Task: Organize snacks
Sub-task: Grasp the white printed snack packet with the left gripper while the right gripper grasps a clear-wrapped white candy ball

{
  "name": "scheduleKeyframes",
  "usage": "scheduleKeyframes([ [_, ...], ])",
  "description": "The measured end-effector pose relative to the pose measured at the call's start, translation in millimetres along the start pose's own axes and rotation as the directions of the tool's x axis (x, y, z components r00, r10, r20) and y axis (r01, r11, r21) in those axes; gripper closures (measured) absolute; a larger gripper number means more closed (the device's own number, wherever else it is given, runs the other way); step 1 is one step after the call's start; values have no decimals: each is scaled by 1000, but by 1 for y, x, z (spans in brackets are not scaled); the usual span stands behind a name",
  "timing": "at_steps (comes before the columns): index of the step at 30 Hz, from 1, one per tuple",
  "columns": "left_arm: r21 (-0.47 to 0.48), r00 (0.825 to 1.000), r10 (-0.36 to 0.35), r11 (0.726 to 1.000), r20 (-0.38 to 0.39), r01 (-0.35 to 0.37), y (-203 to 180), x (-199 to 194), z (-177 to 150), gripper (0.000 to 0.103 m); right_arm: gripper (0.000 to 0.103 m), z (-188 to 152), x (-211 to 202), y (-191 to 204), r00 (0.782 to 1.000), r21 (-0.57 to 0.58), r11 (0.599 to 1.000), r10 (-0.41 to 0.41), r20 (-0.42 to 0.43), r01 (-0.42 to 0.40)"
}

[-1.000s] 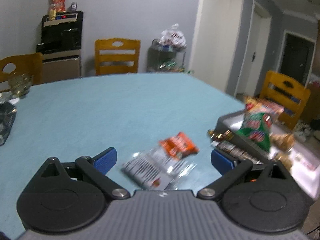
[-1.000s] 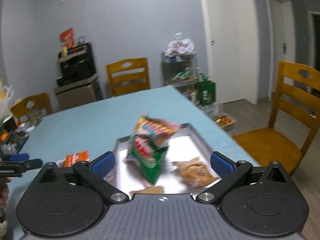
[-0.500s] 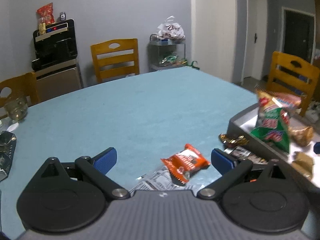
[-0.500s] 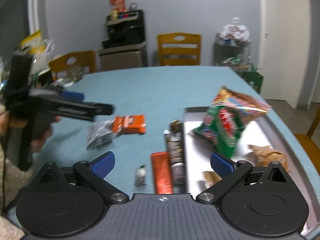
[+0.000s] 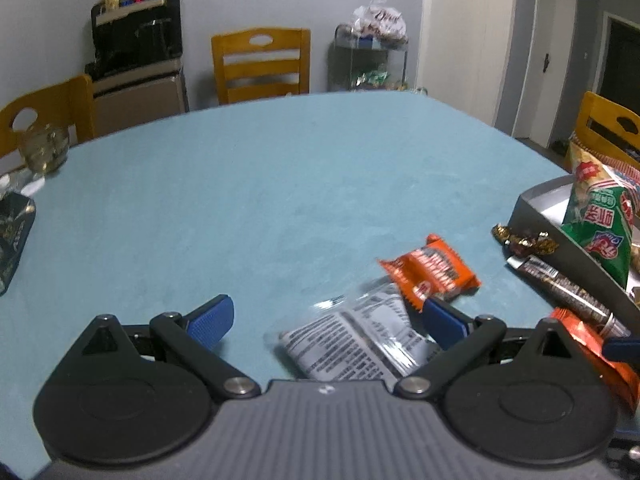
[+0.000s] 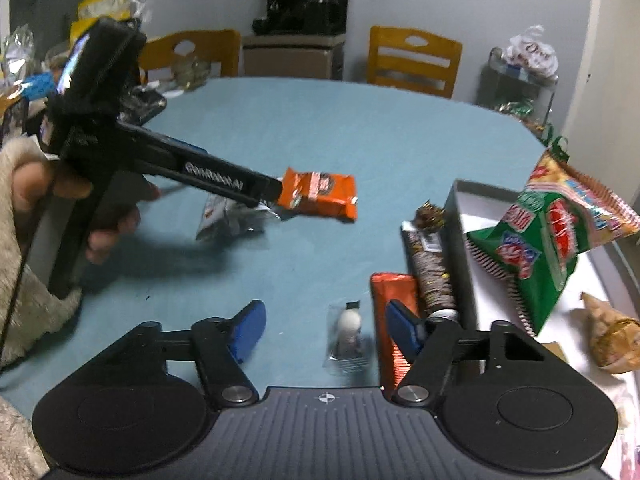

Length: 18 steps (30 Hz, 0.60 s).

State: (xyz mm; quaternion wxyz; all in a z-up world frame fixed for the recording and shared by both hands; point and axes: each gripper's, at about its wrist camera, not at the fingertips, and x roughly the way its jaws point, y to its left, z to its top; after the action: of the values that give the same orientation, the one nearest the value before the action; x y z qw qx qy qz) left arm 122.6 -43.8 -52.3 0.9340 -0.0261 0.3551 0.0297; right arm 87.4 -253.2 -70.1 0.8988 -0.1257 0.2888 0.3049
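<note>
Plenty of bare blue table point(image 5: 248, 184) is stretching ahead. My left gripper point(image 5: 326, 320) is gaping around the clear printed packet point(image 5: 360, 336); my right gripper point(image 6: 326, 326), closing, is straddling a small clear-wrapped candy point(image 6: 349, 336), untouched, beside the tray point(image 6: 460, 240).

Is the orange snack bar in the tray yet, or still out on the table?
Out. The orange snack bar lies on the blue table, apart from the tray, overlapping a clear wrapper.
</note>
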Motion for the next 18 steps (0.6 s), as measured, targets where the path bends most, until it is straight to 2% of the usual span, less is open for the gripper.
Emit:
scheduleKeyframes([
  [3, -17, 998, -60, 998, -35, 60, 7, -3, 1, 1, 42, 1, 4, 3, 1000, -11, 1000, 8, -16, -8],
  [10, 2, 991, -97, 995, -87, 98, 3, -1, 1, 1, 46, 2, 7, -1, 1000, -18, 1000, 13, -25, -13],
  [18, 34, 995, -34, 999, -97, 38, 1, 11, -4, 1, 49, 0, 7, -2, 999, -16, 1000, 21, -32, -22],
])
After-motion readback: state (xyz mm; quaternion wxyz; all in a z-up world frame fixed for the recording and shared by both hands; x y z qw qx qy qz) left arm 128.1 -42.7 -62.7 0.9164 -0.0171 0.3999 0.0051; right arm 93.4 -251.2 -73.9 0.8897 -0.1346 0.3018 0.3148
